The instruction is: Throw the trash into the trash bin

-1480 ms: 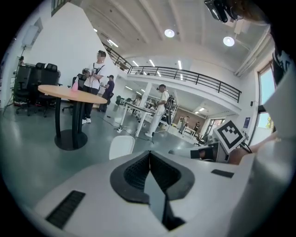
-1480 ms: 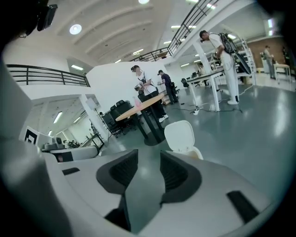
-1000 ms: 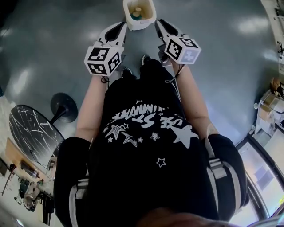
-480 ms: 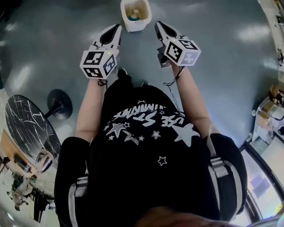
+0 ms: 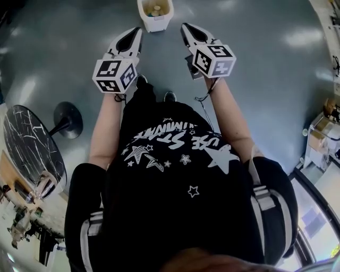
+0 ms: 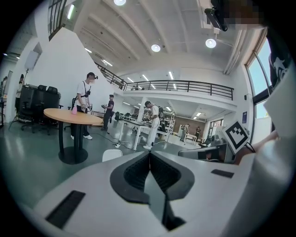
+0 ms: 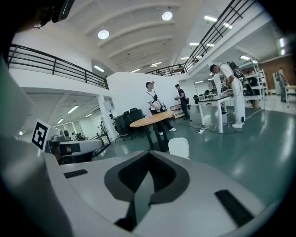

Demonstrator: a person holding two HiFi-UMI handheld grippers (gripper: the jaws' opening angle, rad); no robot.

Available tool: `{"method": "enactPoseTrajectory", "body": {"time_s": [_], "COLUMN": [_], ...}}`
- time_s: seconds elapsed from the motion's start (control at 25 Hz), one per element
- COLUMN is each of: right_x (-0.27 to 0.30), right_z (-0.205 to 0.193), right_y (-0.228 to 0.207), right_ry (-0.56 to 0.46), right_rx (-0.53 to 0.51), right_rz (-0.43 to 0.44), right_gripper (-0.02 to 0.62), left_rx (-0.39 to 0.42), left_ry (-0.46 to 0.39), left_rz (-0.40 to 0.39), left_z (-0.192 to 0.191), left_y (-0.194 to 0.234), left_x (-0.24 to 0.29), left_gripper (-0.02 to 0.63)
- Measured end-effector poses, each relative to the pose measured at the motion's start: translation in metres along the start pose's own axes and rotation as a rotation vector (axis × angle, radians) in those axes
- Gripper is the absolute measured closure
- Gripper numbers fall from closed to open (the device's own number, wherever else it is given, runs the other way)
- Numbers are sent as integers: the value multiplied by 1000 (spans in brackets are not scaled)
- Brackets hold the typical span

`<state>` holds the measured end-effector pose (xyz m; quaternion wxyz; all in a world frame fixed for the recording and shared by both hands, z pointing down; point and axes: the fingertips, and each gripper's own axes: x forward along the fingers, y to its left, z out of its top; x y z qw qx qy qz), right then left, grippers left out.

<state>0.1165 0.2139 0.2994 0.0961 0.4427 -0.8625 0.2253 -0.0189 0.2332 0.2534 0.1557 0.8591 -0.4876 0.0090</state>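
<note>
1. Both tools have drawn back from the trash bin (image 5: 154, 13). A second ago it stood right between their tips; now it stands clear ahead of them on the floor (image 5: 255, 69), at the top edge of the head view.
2. Left tool (image 5: 137, 33): its jaws are pressed together with nothing between them.
3. Right tool (image 5: 185, 27): its jaws have just come fully together and are likewise empty.
4. Trash (image 5: 155, 9) already lies inside the open bin, so the throw looks done.
5. Key relation: the bin sits straight ahead, between the lines of the two tools, its rim a little nearer the left tip than the right.
6. Each tool points forward and slightly down toward the bin, and its white wall peeks over each tool's nose (image 6: 112, 154) (image 7: 179, 147).
7. Any further retreat would probably run straight back, away from the bin.
</note>
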Motion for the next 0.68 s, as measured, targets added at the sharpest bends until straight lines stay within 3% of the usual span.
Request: {"method": "enactPoseTrajectory", "body": {"time_s": [0.68], "right_x": [-61], "right_z": [-7], "right_y": [28], "right_ry": [-49], "right_rx": [-38], "right_rz": [54], "right_gripper": [591], "left_rx": [14], "left_ry": [-42], "left_rz": [19], "left_z": [-3], "left_y": [-55], "left_x": [-42], "left_gripper": [594]}}
